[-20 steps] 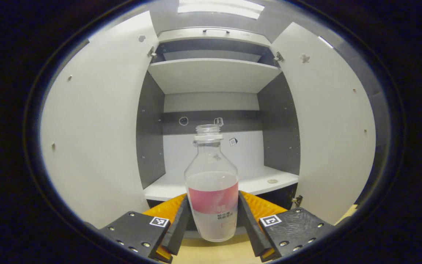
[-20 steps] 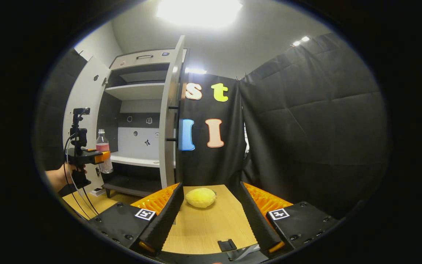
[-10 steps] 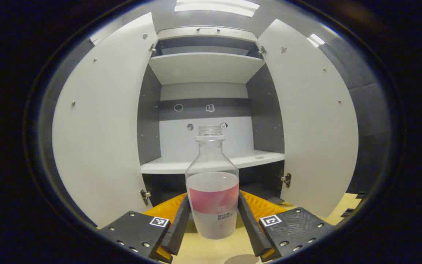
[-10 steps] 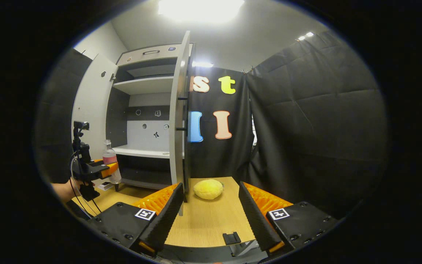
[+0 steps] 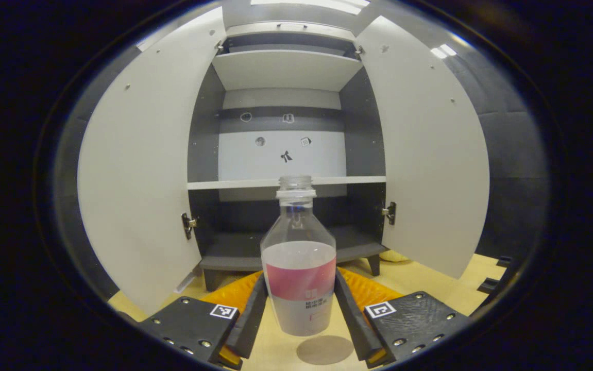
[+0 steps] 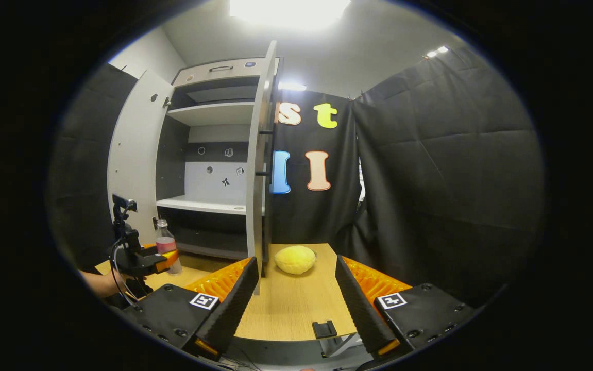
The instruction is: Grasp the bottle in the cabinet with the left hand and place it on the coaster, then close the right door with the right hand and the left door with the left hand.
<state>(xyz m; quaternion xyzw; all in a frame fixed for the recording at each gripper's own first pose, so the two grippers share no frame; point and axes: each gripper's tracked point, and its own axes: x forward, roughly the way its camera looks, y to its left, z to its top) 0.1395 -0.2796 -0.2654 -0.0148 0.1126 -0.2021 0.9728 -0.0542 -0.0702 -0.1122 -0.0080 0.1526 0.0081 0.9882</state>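
Observation:
In the left gripper view my left gripper (image 5: 300, 309) is shut on a clear bottle (image 5: 299, 268) with a pink label and no cap, held upright just above a round grey coaster (image 5: 324, 349) on the wooden table. Behind it the white cabinet (image 5: 286, 180) stands with its left door (image 5: 141, 170) and right door (image 5: 425, 154) both wide open. The right gripper view shows my right gripper (image 6: 296, 301) open over the table, the right door (image 6: 260, 159) edge-on just ahead, and the left gripper (image 6: 144, 260) with the bottle (image 6: 165, 247) far left.
A yellow sponge-like lump (image 6: 295, 259) lies on the table (image 6: 286, 304) ahead of my right gripper. Black cloth walls stand behind and to the right. A small black clip (image 6: 323, 329) sits at the table's near edge. The cabinet shelves (image 5: 286, 183) hold nothing.
My left gripper has carried the bottle out of the cabinet and downward; the coaster has come into sight under it. The right gripper has shifted slightly toward the right door.

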